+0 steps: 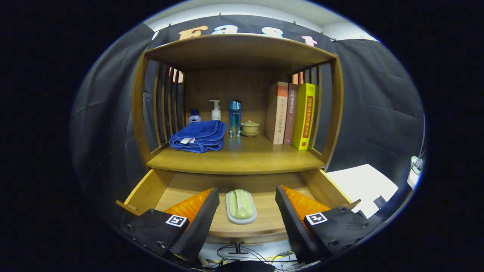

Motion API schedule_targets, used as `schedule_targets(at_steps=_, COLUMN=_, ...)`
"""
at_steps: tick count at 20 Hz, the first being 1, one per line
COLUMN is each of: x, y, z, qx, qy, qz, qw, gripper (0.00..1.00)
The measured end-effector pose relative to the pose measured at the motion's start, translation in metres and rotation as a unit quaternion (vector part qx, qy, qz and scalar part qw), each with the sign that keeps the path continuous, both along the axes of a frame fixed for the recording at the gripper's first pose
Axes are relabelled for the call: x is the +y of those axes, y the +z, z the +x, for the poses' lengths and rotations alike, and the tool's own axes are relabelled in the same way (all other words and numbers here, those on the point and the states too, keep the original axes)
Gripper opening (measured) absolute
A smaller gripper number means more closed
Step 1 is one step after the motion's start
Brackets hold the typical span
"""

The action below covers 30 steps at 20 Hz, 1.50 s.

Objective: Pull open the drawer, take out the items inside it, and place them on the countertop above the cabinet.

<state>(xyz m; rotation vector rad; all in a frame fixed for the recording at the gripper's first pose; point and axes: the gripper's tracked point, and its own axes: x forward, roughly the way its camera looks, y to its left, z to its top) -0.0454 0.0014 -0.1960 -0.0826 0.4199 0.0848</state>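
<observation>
Your drawer point(242, 211) stands pulled open below the cabinet point(238, 102), and inside it a pale green soap point(240, 203) sits in a light oval soap dish point(241, 220) on the drawer floor, roughly centred between the two side walls. Your gripper point(245, 219) hangs over the open drawer with its fingers point(200, 223) spread wide, one on each side of the dish and apart from it, pressing on nothing (the dish lies in the gap, slightly ahead of the tips).

Above the drawer runs the worktop point(242, 160) of the cabinet, a wooden shelf with slatted sides and a board overhead. On it, to the left, a folded blue towel point(198, 138) lies near the front. Behind the towel stand a small blue-capped bottle point(194, 116) and a white pump bottle point(216, 110), and just beside them a tall blue bottle point(235, 118). Next comes a small yellowish lidded cup point(250, 127) on a saucer. To the right three books point(290, 115) stand upright together, the outermost yellow.

Off to the right of the drawer, a white sheet point(363, 183) lies flat. Below the drawer front, some dark cables point(242, 255) trail.
</observation>
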Motion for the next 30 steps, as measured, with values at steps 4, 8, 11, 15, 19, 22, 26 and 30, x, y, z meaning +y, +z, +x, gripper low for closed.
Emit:
schedule_targets(at_steps=4, x=0.009, y=-0.038, z=0.028, qx=0.057, qy=0.020, qz=-0.005, qw=0.998, gripper=0.98)
schedule_targets(at_steps=8, x=0.004, y=-0.078, z=0.051, qx=0.110, qy=0.019, qz=-0.027, qw=0.993, gripper=1.00)
schedule_targets(at_steps=11, x=-0.001, y=-0.107, z=0.059, qx=0.148, qy=0.015, qz=-0.047, qw=0.988, gripper=0.99)
schedule_targets(at_steps=15, x=-0.005, y=-0.150, z=0.052, qx=0.219, qy=-0.003, qz=-0.042, qw=0.975, gripper=0.94)
schedule_targets(at_steps=19, x=-0.003, y=-0.176, z=0.041, qx=0.277, qy=-0.013, qz=-0.017, qw=0.961, gripper=0.80)
schedule_targets(at_steps=22, x=0.000, y=-0.192, z=0.033, qx=0.310, qy=-0.023, qz=0.004, qw=0.950, gripper=0.61)
schedule_targets(at_steps=26, x=-0.006, y=-0.180, z=0.036, qx=0.298, qy=-0.029, qz=0.011, qw=0.954, gripper=0.32)
schedule_targets(at_steps=30, x=-0.006, y=-0.146, z=0.038, qx=0.275, qy=-0.024, qz=0.017, qw=0.961, gripper=0.29)
